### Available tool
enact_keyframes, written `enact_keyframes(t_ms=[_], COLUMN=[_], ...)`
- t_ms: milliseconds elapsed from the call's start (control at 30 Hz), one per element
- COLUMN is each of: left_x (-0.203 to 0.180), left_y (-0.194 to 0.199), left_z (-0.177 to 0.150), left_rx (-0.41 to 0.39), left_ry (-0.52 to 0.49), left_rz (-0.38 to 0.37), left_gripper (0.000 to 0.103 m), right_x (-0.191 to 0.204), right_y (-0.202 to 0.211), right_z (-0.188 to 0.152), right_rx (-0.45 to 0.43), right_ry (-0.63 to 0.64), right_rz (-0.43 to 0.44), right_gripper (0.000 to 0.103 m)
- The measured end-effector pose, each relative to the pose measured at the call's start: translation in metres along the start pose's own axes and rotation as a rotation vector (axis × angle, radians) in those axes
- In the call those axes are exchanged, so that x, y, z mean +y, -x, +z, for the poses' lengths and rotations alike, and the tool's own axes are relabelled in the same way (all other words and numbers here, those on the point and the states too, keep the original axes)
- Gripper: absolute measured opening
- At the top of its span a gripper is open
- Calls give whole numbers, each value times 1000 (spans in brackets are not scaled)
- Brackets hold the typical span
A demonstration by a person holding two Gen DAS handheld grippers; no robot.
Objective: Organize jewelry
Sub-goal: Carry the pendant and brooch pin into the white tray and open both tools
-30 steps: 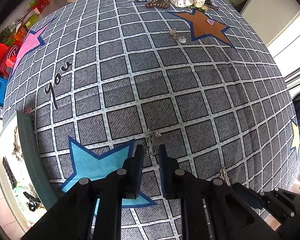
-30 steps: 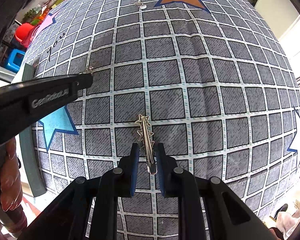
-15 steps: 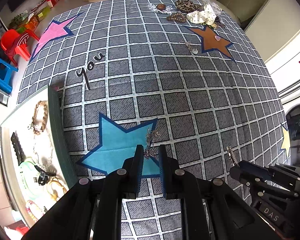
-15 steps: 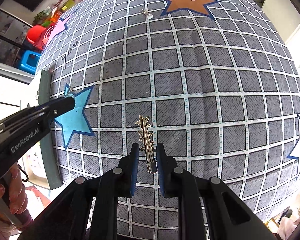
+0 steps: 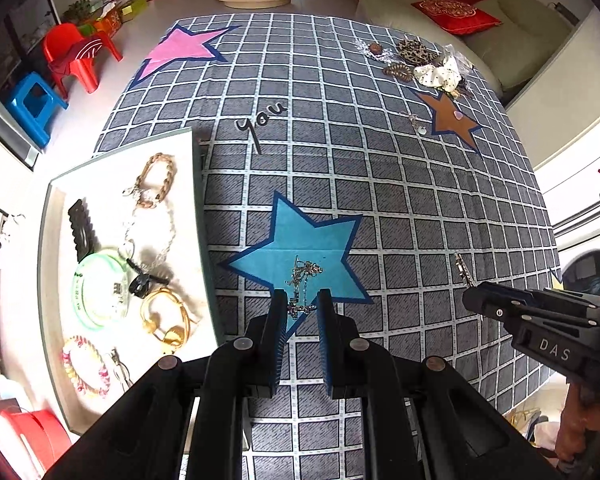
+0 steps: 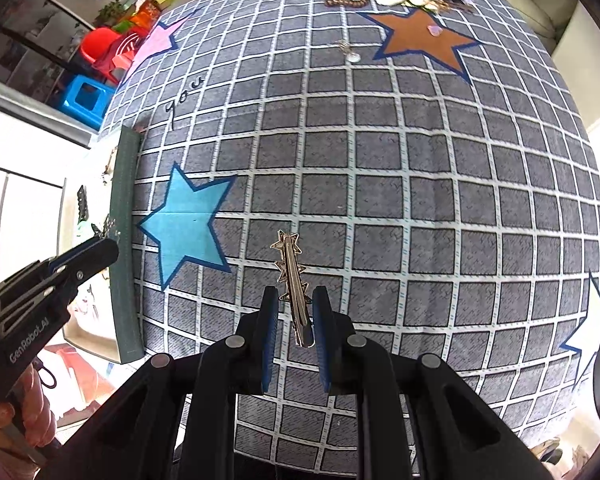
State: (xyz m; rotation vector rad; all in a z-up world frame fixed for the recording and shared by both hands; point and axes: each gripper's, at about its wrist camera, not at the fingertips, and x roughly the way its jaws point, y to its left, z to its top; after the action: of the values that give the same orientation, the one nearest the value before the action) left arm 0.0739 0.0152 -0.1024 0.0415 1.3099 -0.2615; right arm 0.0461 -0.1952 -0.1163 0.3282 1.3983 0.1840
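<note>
Above the grid-patterned grey surface (image 5: 380,208), left tool (image 5: 302,312) grips a tangled silver chain (image 5: 302,280), right tool (image 6: 295,312) clamps a silver star-studded hair clip (image 6: 292,280); transport step, next: drop both into white tray (image 5: 196,184).

The left claw (image 5: 302,310) points forward and down over the near part of the surface (image 5: 380,200), its two blue-padded fingers (image 5: 278,320) drawn close together and pinching a small silver chain piece (image 5: 302,280) that dangles from the tips. In the right wrist view its black body reaches in from the near left, gripped by a bare hand (image 6: 24,412) at the lower left edge. The right claw (image 6: 296,312) also points forward, fingers (image 6: 269,320) narrowed onto a silver star-shaped hair clip (image 6: 292,280) that sticks out past the tips. In the left wrist view it enters from the near right.
</note>
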Motion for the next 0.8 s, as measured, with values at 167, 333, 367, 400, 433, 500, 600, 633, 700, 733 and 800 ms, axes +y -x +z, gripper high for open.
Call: enact_keyframes(t_ms=[167,333,367,400,433,500,600,633,700,733,800], left_x=[25,55,61,67,73,86,102,107,114,117,121], left_y=[15,27,28,30,31,34,35,34,32,31,28], left_z=[-16,-33,-37,-40,-44,-51,-62,-65,-70,-72,-74], left_rx=[-16,-28,-29,-31,-32,-35,-32,-30,-23,-21,-18], left_ry=[65,144,160,177,193,226,270,283,303,311,324], left_rz=[22,51,57,63,69,80,92,96,102,106,115], left_gripper=[22,22,22,22,22,22,22,22,22,22,22], right_x=[25,58,64,71,78,92,113,119,134,140,153], right_y=[3,3,3,3,2,1,-3,-5,-8,-10,-14], right_z=[6,12,13,14,15,18,20,20,20,20,21], right_rx=[3,7,9,12,15,21,30,34,42,46,53], right_ry=[68,153,169,185,203,238,289,306,340,355,383], right_rz=[17,38,43,48,53,64,78,83,93,97,106], right_gripper=[19,19,19,19,19,19,19,19,19,19,19])
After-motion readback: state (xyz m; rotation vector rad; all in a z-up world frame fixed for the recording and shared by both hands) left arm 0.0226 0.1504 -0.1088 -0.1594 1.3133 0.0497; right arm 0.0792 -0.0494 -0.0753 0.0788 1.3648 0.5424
